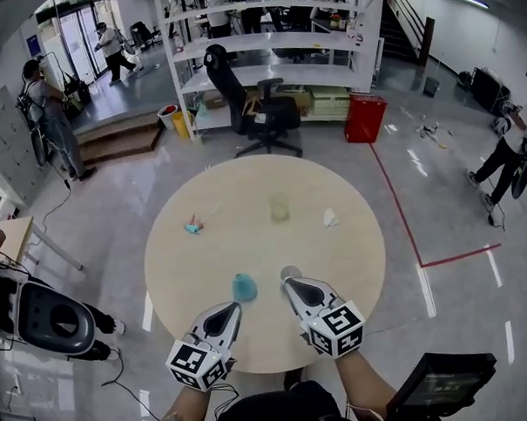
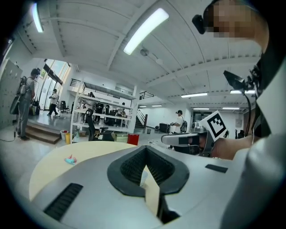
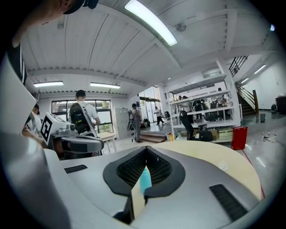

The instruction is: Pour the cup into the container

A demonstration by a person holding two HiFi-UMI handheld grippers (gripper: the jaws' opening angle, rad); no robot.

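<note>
On the round beige table (image 1: 348,279), a small teal-and-pink object (image 1: 193,226) is seen at the left, well apart from everything else. At the near edge, the left gripper (image 1: 234,308) is held over the tabletop with its 2 jaws brought together. Nothing is clamped between them. In the left gripper view only a pale translucent vessel is glimpsed beyond the narrow slit, and which vessel it is cannot be told.

Just to the right of that gripper's tip, the teal cup (image 1: 244,288) is found on the table between the 2 grippers, touched by neither. Farther from the person, near the table's middle, the translucent yellowish container (image 1: 279,208) is placed, well apart from the cup.

The right gripper (image 1: 288,283) is likewise clenched on nothing. In the right gripper view its jaws are seen pressed together, with the teal cup showing beyond them. A small white scrap (image 1: 330,219) is seen near the container, on its right. Past the table, a black office chair (image 1: 263,109) and a red bin (image 1: 365,118) are seen on the floor.
</note>
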